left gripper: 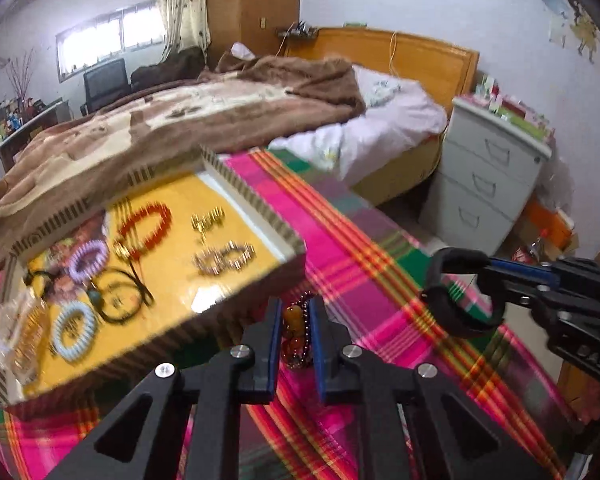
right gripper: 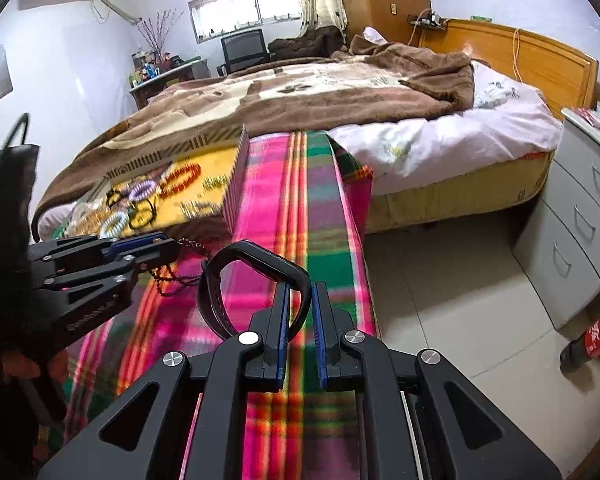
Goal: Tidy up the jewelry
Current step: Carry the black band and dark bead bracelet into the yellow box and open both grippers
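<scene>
A shallow box tray [left gripper: 268,220] with a yellow floor sits at the left on the plaid cloth [left gripper: 360,248]. It holds an orange-red bead bracelet [left gripper: 148,226], coil hair ties [left gripper: 88,258], a black cord loop [left gripper: 120,296] and gold pieces [left gripper: 224,258]. My left gripper [left gripper: 296,312] is just in front of the tray's near wall, shut on a dark bead string with amber beads [left gripper: 294,332]. In the right wrist view that bead string [right gripper: 180,272] hangs from it. My right gripper [right gripper: 300,296] is shut on a black wristband [right gripper: 256,264], held above the cloth to the right.
The bed with a brown blanket [left gripper: 220,112] lies directly behind the table. A grey drawer unit [left gripper: 488,188] stands at the right. The cloth's right edge [right gripper: 364,240] drops to tiled floor, where a cola bottle [right gripper: 592,340] lies.
</scene>
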Available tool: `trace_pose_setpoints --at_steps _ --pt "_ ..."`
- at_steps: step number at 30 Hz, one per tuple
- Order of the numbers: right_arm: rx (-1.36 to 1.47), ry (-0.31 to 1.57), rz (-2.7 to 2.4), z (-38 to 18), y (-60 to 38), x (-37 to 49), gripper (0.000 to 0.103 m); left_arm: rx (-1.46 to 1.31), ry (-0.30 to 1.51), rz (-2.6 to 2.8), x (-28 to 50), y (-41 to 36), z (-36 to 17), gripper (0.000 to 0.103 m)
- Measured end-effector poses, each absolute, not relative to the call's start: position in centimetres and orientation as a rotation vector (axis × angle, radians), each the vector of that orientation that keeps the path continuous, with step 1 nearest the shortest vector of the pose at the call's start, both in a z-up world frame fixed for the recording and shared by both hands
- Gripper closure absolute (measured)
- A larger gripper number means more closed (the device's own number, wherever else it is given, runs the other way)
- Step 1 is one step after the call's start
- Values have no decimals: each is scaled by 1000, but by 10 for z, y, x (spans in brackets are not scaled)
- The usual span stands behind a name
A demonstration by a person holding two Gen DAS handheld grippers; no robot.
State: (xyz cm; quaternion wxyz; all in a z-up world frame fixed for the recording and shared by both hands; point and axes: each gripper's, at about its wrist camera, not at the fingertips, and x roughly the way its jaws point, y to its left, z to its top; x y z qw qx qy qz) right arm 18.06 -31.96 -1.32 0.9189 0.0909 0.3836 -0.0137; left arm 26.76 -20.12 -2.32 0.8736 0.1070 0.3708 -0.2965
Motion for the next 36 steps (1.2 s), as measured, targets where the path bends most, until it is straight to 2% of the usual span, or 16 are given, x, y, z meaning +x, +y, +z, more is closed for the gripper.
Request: trace_pose_setpoints --at_steps 7,11,26,31,36 --pt "188 753 32 10 -303 224 92 130 720 -582 308 -167 17 89" --pt "169 768 44 11 -290 264 92 109 714 -527 341 -149 23 89" --pt "107 897 87 -28 -249 386 92 89 800 -430 461 -120 -14 89" --pt "61 931 86 -41 -236 405 91 83 863 -420 476 -120 -39 88" --pt "57 932 71 -45 -231 410 91 49 862 -428 480 -118 -40 87"
